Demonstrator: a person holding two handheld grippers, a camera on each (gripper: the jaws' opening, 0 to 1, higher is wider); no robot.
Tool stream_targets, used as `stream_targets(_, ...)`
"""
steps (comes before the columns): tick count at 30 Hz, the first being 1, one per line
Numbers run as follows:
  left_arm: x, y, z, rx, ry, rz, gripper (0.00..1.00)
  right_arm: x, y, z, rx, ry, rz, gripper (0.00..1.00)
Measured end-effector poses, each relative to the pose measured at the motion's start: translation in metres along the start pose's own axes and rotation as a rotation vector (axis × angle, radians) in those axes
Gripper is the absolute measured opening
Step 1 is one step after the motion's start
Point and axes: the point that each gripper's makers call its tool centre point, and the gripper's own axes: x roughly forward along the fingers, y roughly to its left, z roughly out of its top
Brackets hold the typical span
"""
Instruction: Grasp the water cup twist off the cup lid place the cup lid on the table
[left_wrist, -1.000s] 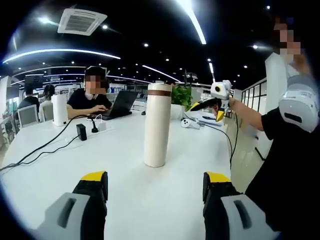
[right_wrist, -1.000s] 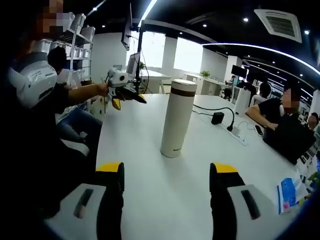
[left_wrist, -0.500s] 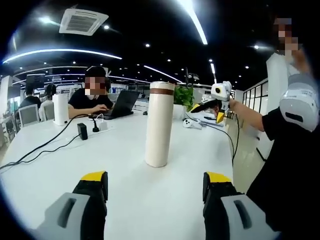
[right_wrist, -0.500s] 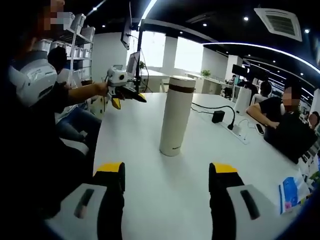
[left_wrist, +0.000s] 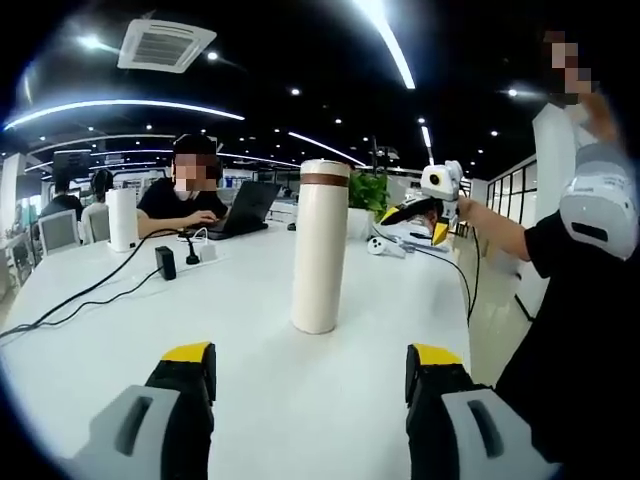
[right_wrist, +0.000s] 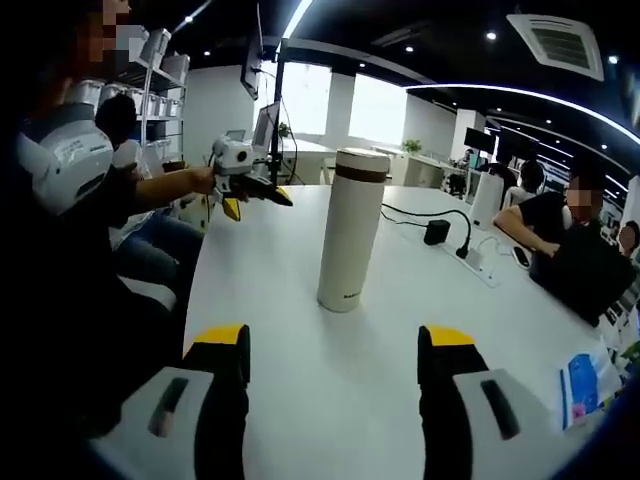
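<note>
Both tools, left tool and right tool, gape wide, empty; cup upright on bench ahead between jaws, barely nearer than before, lid on, ungrasped.

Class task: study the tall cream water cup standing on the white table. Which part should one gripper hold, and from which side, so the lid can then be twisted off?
Hold the tall cream water cup by its straight cylindrical body, below the brown band, coming in level from the side. It stands upright on the white table, and the left gripper already faces it, jaws open.
</note>
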Motion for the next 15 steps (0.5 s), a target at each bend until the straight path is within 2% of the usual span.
stream_targets(15,-0.0017,-0.0039,-0.0004,-0.003,-0.017,-0.001,0.77,-0.0025,0.0034,0.0041,-0.007,-0.003,-0.009,0.7)
